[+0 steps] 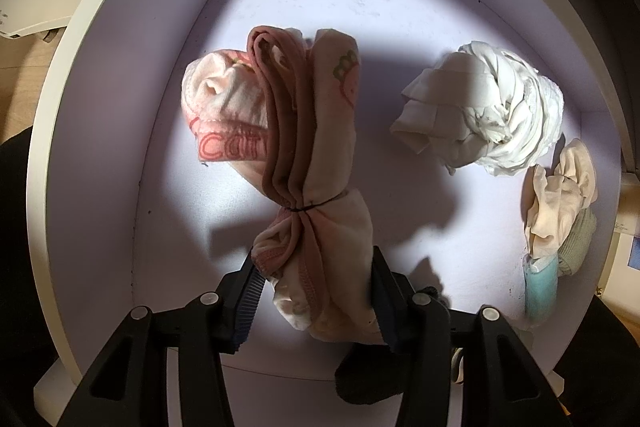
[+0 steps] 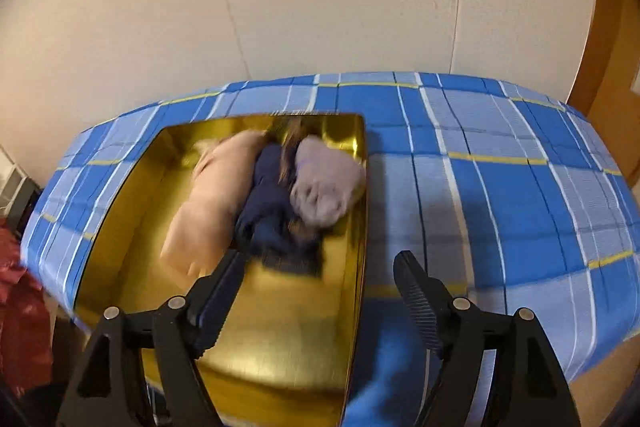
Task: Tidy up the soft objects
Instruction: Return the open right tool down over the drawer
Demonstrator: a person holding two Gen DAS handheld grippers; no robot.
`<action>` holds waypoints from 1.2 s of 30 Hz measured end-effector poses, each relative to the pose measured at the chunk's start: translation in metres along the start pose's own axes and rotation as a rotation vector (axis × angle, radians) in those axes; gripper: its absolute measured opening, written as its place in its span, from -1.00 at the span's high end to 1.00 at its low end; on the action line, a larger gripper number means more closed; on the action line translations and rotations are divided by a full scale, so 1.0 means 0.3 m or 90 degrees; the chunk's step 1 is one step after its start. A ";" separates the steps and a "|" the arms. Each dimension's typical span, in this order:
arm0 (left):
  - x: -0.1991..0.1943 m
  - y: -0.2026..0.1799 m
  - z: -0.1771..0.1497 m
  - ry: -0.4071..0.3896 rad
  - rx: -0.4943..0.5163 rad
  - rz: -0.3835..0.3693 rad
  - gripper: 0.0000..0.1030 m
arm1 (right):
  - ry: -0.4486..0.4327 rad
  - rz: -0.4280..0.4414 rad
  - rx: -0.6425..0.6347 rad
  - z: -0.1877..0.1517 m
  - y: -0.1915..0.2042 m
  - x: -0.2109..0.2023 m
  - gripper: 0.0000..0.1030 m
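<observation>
The left gripper points straight down into a white drawer with a pale lilac floor, and its jaws are clamped on the lower end of a pink sock bundle cinched at its waist by a thin dark band. The bundle extends from the pads toward 12 o'clock, with a rolled pink-and-white piece bearing red lettering at its 10 o'clock side. At 2 o'clock from the gripper lies a white rolled bundle, apart from the pink one. At 3 o'clock, against the drawer's right wall, lies a peach bundle touching a grey-green piece and a light blue piece below it. In the right wrist view, the right gripper is held above a gold tin resting on a blue plaid cloth; its jaws stand apart with nothing between them. The view is motion-blurred. Inside the tin, from 11 o'clock to 12 o'clock of the gripper, lie a peach roll, a navy roll and a lavender-grey roll, pressed side by side.
</observation>
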State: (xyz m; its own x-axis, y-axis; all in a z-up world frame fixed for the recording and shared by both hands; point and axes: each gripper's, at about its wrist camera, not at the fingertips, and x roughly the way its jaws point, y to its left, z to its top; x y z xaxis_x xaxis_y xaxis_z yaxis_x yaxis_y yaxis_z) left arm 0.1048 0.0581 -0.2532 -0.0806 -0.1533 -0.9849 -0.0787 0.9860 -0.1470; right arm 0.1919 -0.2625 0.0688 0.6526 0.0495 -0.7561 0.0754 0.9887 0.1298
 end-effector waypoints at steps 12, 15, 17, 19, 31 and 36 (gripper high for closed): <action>-0.009 0.004 0.000 -0.002 -0.004 -0.003 -0.01 | -0.003 0.016 -0.032 -0.353 -0.009 -0.118 -0.60; -0.012 0.011 0.001 -0.003 -0.010 -0.009 -0.01 | 0.012 0.014 -0.058 -0.456 0.011 -0.106 -0.69; -0.013 0.013 0.000 -0.003 -0.010 -0.010 -0.01 | 0.049 0.026 -0.076 -0.537 0.033 -0.064 -0.69; -0.013 0.015 0.000 -0.004 -0.009 -0.011 -0.02 | 0.095 0.034 -0.082 -0.599 0.048 -0.010 -0.69; -0.006 0.052 -0.005 0.001 -0.036 0.001 -0.35 | 0.430 -0.005 -0.100 -0.895 0.055 0.344 -0.69; -0.011 0.078 -0.006 -0.005 -0.051 -0.025 -0.29 | 0.501 -0.034 -0.089 -0.975 0.019 0.404 -0.70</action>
State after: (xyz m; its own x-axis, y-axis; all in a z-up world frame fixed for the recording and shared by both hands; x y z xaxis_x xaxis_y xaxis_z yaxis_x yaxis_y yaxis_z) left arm 0.1016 0.0815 -0.2532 -0.0687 -0.1910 -0.9792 -0.1611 0.9707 -0.1781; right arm 0.0509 -0.2093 -0.2098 -0.0772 0.0351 -0.9964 -0.0371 0.9986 0.0381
